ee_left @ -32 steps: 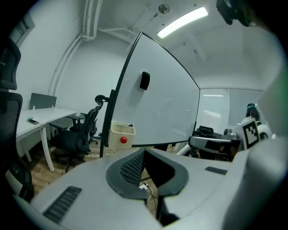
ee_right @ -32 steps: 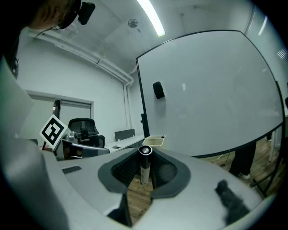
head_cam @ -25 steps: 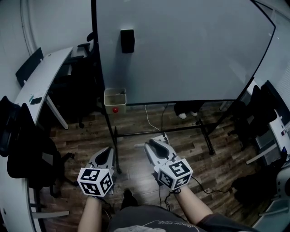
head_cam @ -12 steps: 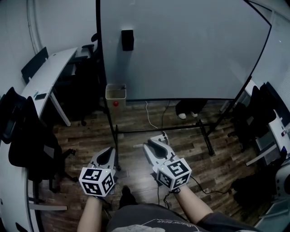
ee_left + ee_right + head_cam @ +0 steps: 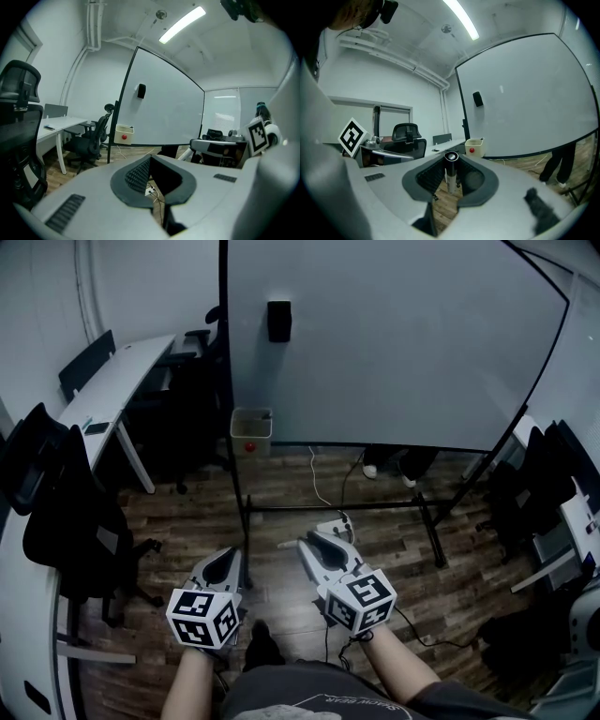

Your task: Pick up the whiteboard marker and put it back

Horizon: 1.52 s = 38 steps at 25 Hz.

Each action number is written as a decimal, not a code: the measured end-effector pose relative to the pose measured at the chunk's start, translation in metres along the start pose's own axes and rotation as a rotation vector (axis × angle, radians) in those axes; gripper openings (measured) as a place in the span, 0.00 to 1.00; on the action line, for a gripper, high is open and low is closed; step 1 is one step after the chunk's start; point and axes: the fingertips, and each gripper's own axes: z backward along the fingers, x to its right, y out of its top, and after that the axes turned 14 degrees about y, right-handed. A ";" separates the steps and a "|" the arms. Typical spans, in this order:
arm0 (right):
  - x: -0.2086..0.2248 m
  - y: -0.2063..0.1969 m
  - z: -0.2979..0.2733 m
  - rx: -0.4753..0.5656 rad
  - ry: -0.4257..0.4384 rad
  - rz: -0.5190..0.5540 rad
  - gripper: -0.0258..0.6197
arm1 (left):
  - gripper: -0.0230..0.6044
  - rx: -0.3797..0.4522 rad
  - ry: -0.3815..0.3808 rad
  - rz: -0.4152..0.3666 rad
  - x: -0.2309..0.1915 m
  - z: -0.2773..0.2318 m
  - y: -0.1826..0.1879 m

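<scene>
My right gripper (image 5: 451, 161) is shut on the whiteboard marker (image 5: 450, 174), which stands upright between the pads with its black cap on top. In the head view the right gripper (image 5: 311, 544) is held low over the wooden floor, pointing at the whiteboard (image 5: 394, 343). The left gripper (image 5: 228, 561) is beside it, its jaws drawn together to a point with nothing between them (image 5: 150, 159). A black block (image 5: 278, 321) hangs on the board's upper left. A beige box (image 5: 251, 432) with a red knob sits at the board's lower left corner.
The whiteboard's black stand (image 5: 337, 512) crosses the floor ahead, with cables lying around it. A white desk (image 5: 112, 395) and dark office chairs (image 5: 66, 512) line the left side. More chairs (image 5: 544, 484) stand at the right. Someone's legs (image 5: 384, 465) show behind the board.
In the head view the whiteboard's left edge, the beige box and the desk have slid to the right. Both grippers keep their pose, the right one still gripping the marker.
</scene>
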 end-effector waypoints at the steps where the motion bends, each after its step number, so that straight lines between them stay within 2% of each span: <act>1: 0.000 0.000 0.000 0.000 0.001 -0.001 0.18 | 0.06 -0.001 0.003 0.002 -0.001 0.000 0.000; 7: 0.008 -0.002 -0.007 -0.007 -0.002 -0.010 0.18 | 0.06 -0.009 0.006 0.004 -0.005 -0.009 -0.001; 12: 0.027 0.011 -0.023 0.014 -0.017 -0.010 0.18 | 0.06 -0.003 0.001 -0.002 -0.014 -0.031 0.014; 28: 0.113 0.067 -0.119 0.080 -0.067 0.018 0.18 | 0.06 0.027 -0.047 -0.024 -0.061 -0.144 0.077; 38: 0.152 0.103 -0.181 0.129 -0.108 0.041 0.18 | 0.06 0.016 -0.098 -0.036 -0.094 -0.200 0.100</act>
